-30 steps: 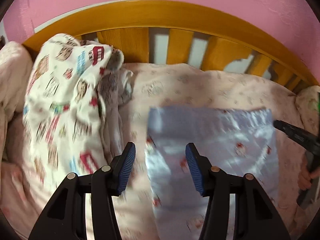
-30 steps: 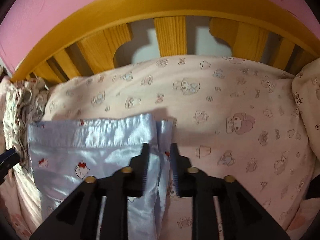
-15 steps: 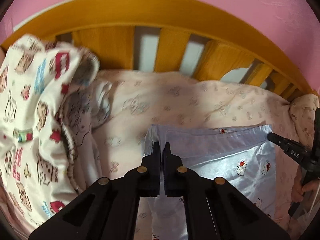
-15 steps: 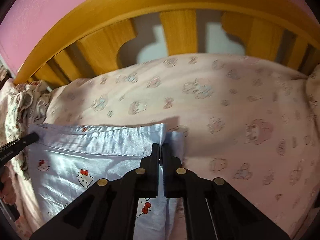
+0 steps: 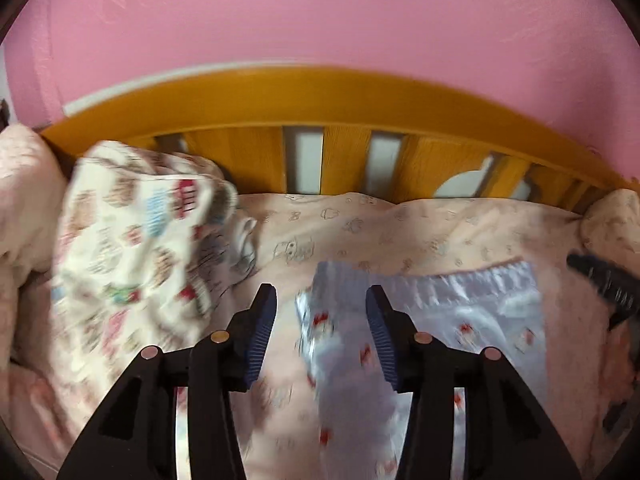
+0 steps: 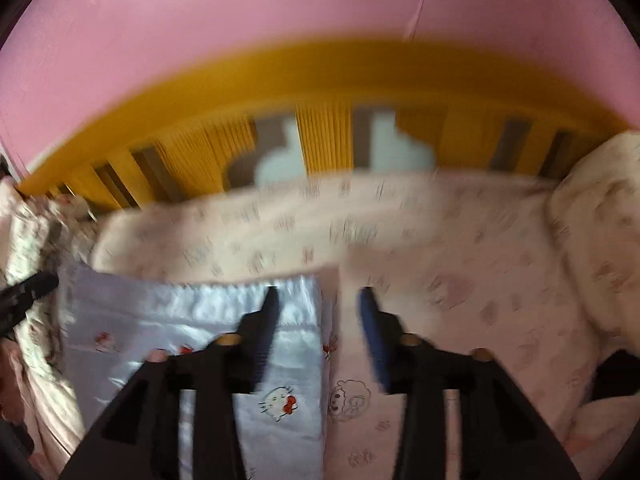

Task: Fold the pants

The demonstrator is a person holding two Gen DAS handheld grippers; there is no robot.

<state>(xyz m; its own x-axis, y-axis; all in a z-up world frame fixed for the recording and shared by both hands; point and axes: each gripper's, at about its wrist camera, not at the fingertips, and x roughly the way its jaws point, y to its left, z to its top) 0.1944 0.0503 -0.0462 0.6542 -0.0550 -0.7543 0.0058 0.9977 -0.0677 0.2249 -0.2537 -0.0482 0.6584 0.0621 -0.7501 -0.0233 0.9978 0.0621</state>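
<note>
The light blue satin pants [image 5: 460,320] with small red-bow cat prints lie flat on the pink bed sheet, waistband toward the headboard; they also show in the right wrist view [image 6: 192,328]. My left gripper [image 5: 321,300] is open and empty, above the pants' left waistband corner. My right gripper [image 6: 316,300] is open and empty, above the pants' right edge. Each gripper's black tip shows in the other's view, the right one in the left wrist view [image 5: 600,280] and the left one in the right wrist view [image 6: 28,288]. Both views are blurred.
A patterned white blanket [image 5: 132,248] is heaped at the left of the bed. The orange wooden headboard [image 5: 320,112] and pink wall [image 5: 320,20] stand behind. A pale pillow [image 6: 596,220] lies at the right. The pink printed sheet [image 6: 460,280] covers the mattress.
Both grippers were shut on the pants' waistband corners half a second ago; both have opened, let go and pulled back upward. The pants now lie free on the sheet.
</note>
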